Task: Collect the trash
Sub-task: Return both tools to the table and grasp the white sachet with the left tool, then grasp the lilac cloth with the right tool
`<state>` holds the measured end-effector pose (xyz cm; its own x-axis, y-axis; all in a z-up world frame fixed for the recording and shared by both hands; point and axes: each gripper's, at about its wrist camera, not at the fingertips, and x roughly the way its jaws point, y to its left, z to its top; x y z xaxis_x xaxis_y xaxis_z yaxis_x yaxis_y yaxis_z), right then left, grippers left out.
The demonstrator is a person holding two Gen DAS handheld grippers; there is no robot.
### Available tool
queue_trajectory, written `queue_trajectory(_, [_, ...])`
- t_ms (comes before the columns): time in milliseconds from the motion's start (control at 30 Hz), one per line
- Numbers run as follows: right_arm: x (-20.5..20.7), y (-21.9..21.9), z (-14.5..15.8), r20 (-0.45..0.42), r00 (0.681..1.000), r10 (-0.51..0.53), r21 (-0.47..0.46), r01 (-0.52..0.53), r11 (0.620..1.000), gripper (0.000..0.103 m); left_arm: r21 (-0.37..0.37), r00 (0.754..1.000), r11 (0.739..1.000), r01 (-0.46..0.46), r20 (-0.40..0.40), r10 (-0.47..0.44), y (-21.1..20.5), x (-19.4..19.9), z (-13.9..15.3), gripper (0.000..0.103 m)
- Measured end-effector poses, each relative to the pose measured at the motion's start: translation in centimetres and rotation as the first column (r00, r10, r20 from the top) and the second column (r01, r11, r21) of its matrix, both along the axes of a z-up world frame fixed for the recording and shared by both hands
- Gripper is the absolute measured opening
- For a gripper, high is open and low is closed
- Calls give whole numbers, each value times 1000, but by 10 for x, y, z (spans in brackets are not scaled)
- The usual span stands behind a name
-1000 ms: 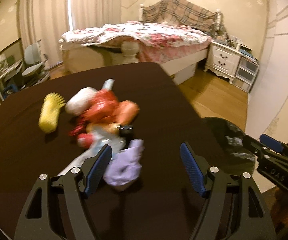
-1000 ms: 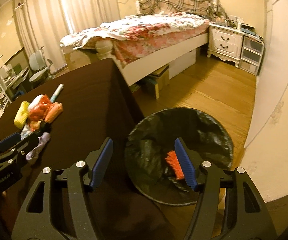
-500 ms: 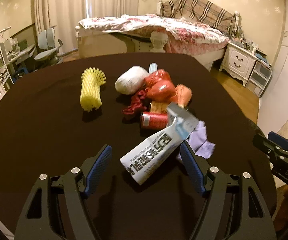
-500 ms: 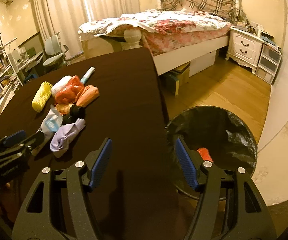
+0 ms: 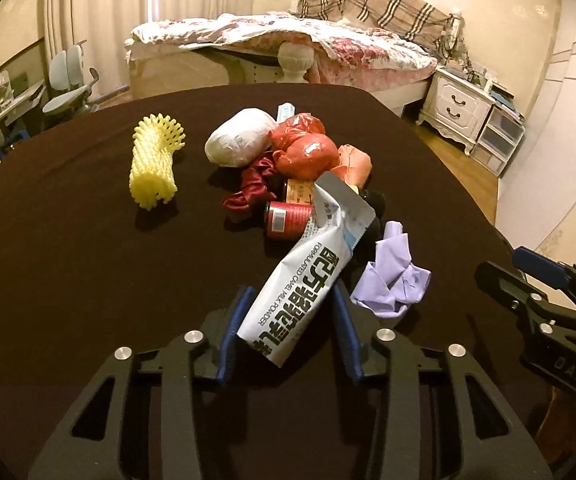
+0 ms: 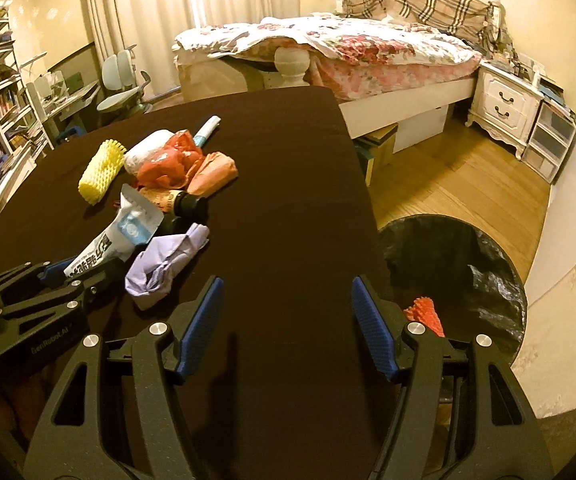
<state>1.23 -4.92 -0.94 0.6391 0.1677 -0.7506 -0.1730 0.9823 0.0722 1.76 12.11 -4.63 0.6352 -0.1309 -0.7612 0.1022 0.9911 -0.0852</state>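
The black-lined trash bin (image 6: 483,276), just right of the empty, parted right gripper (image 6: 288,320) jaws, holds one orange foam net (image 6: 425,314). The left gripper (image 5: 293,320) jaws have just been closing and now clamp the milk powder sachet (image 5: 307,276), its long axis running forward and rightward.

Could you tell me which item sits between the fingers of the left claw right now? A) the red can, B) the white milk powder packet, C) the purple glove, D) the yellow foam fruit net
B: the left claw, whose jaws have just been closing, has its blue pads on either side of the white milk powder packet; the other three lie apart from it.
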Motion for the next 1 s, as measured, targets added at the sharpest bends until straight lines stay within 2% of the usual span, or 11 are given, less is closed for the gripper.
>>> queue_trajectory(233, [-2,20,0,-3,999,49,-1,-49,999,65,-5,999,999,-34,26,34,12,-14,5,37])
queue_trajectory(667, [15,76,-3,-35,991,126,33,-124,992,66,18,980,980,-197,43,197,63,-16,8,37])
queue_trajectory(933, [18,84,-13,-83,989,125,22,-124,992,66,6,976,976,-217,34,216,72,-15,6,37])
queue_trajectory(1000, [16,81,-13,-83,988,127,20,-126,992,60,5,977,977,-213,33,213,73,-14,5,37])
